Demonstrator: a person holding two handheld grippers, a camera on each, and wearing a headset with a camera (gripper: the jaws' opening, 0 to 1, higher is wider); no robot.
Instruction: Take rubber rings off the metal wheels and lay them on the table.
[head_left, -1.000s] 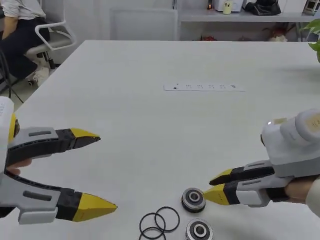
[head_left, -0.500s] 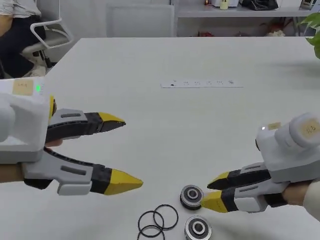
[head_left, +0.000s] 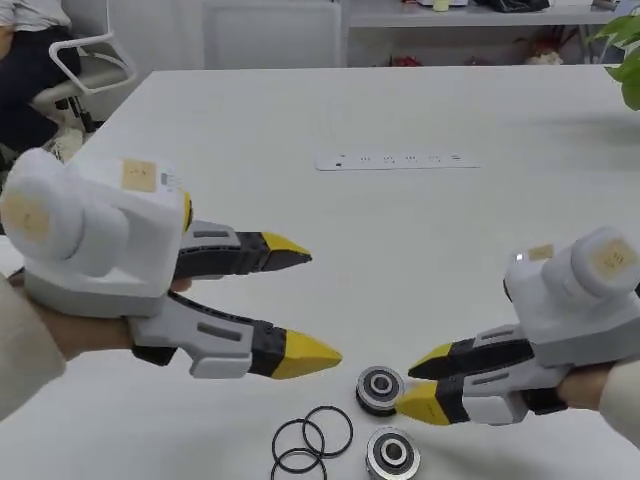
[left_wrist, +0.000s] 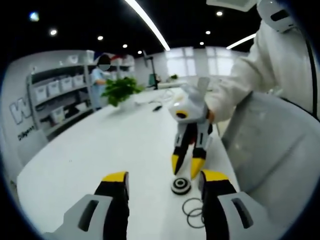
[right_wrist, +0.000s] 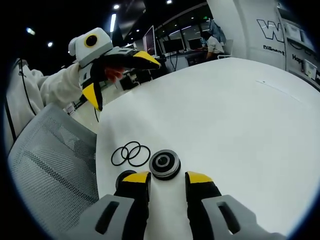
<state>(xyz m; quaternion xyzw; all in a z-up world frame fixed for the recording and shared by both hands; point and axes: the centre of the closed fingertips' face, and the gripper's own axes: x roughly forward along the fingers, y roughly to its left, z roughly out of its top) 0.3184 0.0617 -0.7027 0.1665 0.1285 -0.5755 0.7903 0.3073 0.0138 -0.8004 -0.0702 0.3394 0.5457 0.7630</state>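
Right gripper (head_left: 405, 386) poised at a metal wheel (head_left: 380, 388)
Its fingers are narrow and empty, with the dark-rimmed wheel just off their tips; the left gripper (head_left: 322, 306) holds its fingers wide, empty. I'd worry those hard pointed tips skid off the smooth round disc, shoving it across the slick table (head_left: 450, 250) into the thin loose rubber rings (head_left: 314, 438).
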